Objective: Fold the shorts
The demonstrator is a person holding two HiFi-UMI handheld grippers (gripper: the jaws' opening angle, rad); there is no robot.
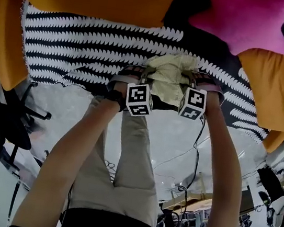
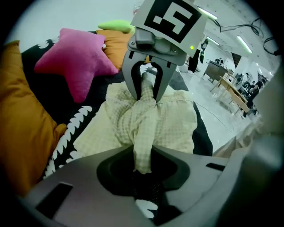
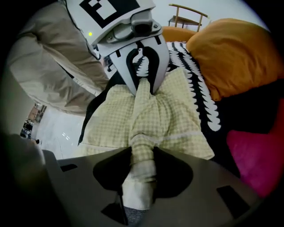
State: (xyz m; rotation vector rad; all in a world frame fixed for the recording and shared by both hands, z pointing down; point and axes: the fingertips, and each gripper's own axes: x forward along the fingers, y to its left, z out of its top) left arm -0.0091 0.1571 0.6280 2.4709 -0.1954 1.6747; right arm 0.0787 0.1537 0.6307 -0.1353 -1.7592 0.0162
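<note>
I have my left tongs (image 2: 143, 159) and right tongs (image 3: 141, 162) each clamped on a bunched edge of the pale checked shorts (image 1: 169, 80), centre frame on the black-and-white cover (image 1: 78, 42), probably to spread them for folding.

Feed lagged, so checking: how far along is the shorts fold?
Done: left gripper and right gripper are each shut on the yellow checked shorts. In hand: the shorts are bunched between them over the patterned cover. Left: no flat fold shows yet; the folding remains.
</note>
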